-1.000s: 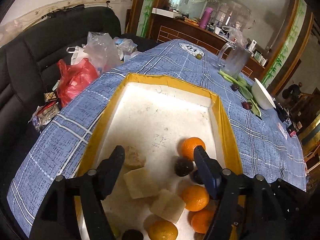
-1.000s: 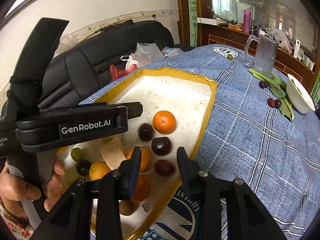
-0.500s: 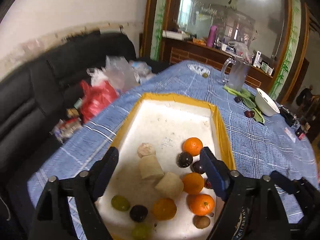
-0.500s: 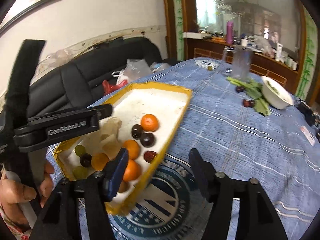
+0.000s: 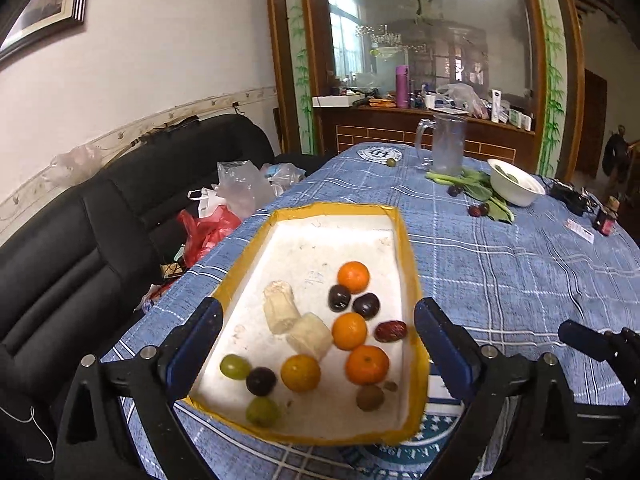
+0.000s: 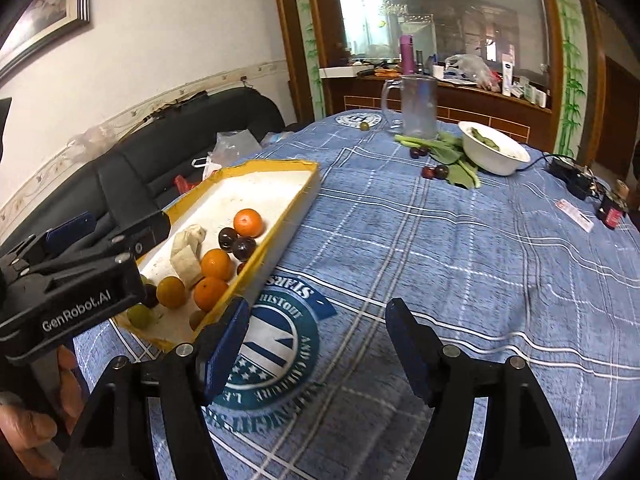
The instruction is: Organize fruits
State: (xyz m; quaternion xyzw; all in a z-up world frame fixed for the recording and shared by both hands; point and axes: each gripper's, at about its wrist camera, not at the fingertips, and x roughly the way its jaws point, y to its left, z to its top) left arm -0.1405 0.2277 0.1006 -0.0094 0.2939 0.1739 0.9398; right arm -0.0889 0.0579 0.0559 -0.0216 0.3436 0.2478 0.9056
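Your left gripper [image 5: 316, 344] hangs wide open above the tray [image 5: 404, 240] of fruit. Your right gripper [image 6: 316, 344], also wide open, sits right of the tray.

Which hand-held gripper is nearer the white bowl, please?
Right. The right hand-held gripper is over bare cloth facing the bowl; the left is over the tray.

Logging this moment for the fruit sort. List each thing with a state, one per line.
left gripper: open, empty, above the tray.
right gripper: open, empty, above the tablecloth.
tray: flat on the table, holding fruit.
oranges: four, loose in the tray.
glass pitcher: upright.
white bowl: upright, contents unclear.
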